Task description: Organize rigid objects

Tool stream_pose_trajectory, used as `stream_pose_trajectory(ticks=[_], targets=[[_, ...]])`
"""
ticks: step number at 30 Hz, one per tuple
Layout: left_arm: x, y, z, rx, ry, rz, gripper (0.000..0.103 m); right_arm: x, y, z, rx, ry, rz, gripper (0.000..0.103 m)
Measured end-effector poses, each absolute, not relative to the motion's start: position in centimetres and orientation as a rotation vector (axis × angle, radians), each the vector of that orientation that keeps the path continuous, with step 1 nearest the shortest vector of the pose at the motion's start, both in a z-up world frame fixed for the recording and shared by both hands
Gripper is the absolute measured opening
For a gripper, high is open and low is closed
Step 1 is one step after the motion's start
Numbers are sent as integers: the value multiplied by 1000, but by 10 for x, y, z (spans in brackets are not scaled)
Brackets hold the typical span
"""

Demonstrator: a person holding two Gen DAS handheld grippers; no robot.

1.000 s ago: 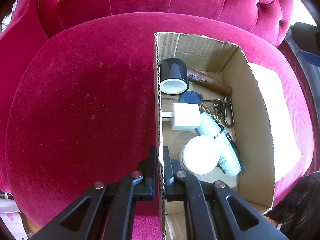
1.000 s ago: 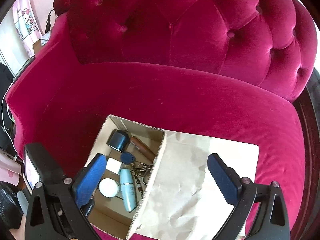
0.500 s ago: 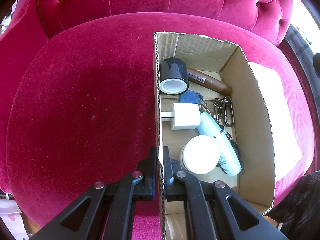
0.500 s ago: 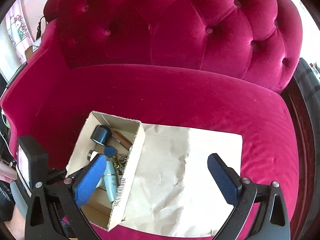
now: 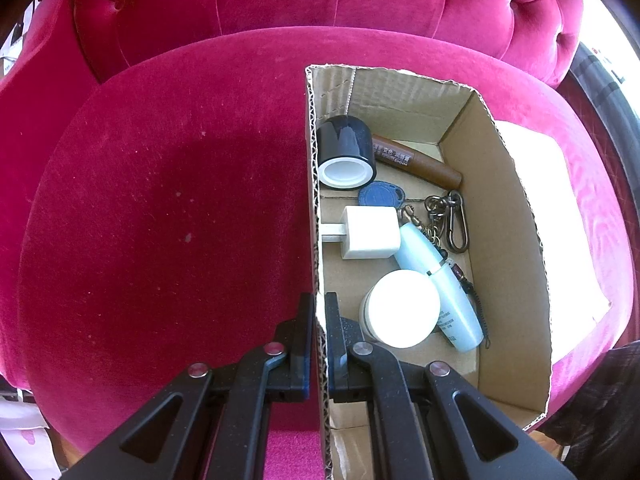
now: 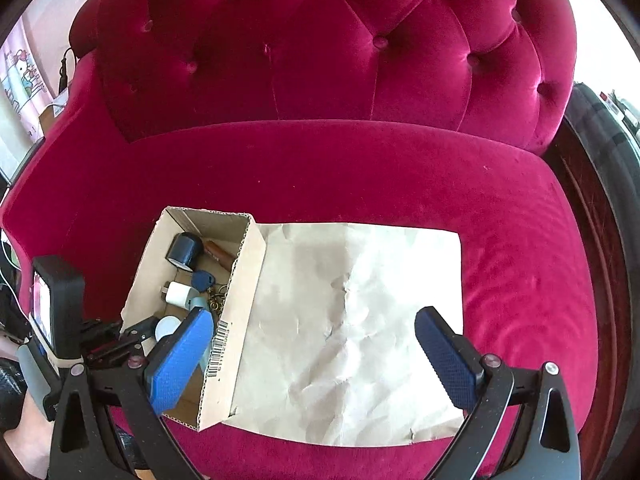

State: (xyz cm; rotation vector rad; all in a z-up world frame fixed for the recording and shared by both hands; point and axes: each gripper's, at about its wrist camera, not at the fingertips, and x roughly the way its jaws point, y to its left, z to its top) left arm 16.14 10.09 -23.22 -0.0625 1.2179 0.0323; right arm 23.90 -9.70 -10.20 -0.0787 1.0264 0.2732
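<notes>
An open cardboard box (image 5: 504, 216) stands on a red velvet sofa seat; it also shows in the right wrist view (image 6: 236, 320). In it lie a black cap (image 5: 346, 152), a brown tube (image 5: 416, 162), a blue key fob (image 5: 382, 194), a white charger block (image 5: 370, 232), a pale blue bottle (image 5: 440, 284), a white round lid (image 5: 402, 308) and metal clips (image 5: 450, 216). My left gripper (image 5: 319, 320) is shut on the box's left wall near its front corner. My right gripper (image 6: 316, 356) is open and empty above the brown paper (image 6: 352, 328) beside the box.
The tufted sofa back (image 6: 320, 48) rises behind the seat. The seat (image 5: 160, 220) left of the box is bare velvet. A dark wooden sofa edge (image 6: 600, 240) runs along the right. The left gripper's handle and screen (image 6: 52, 312) show at the right wrist view's left.
The right gripper has pulled back and to the right, so the box and paper sit lower left in its view. The left gripper keeps its hold on the box wall, unmoved.
</notes>
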Motion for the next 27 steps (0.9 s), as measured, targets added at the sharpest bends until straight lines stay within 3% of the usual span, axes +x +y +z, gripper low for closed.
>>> stream_pose_trajectory(ticks=[6, 8, 10, 13, 15, 17, 19, 27], targets=[[162, 95, -226, -52, 1218, 40, 7, 234, -101, -97, -67, 1013, 277, 103], [161, 92, -224, -38, 1217, 40, 22, 233, -103, -93, -63, 1007, 275, 103], [159, 90, -221, -28, 1209, 53, 58, 230, -105, -90, -59, 1002, 274, 103], [153, 88, -212, -21, 1185, 73, 80, 225, -108, -85, -52, 993, 272, 103], [148, 86, -204, -13, 1158, 82, 89, 220, -109, -82, -52, 988, 271, 103], [142, 84, -197, -14, 1135, 88, 90, 217, -111, -78, -51, 982, 270, 103], [137, 82, -193, -10, 1132, 98, 102, 212, -113, -74, -48, 978, 269, 103], [113, 70, -170, 24, 1102, 103, 103, 189, -117, -58, -34, 953, 271, 103]])
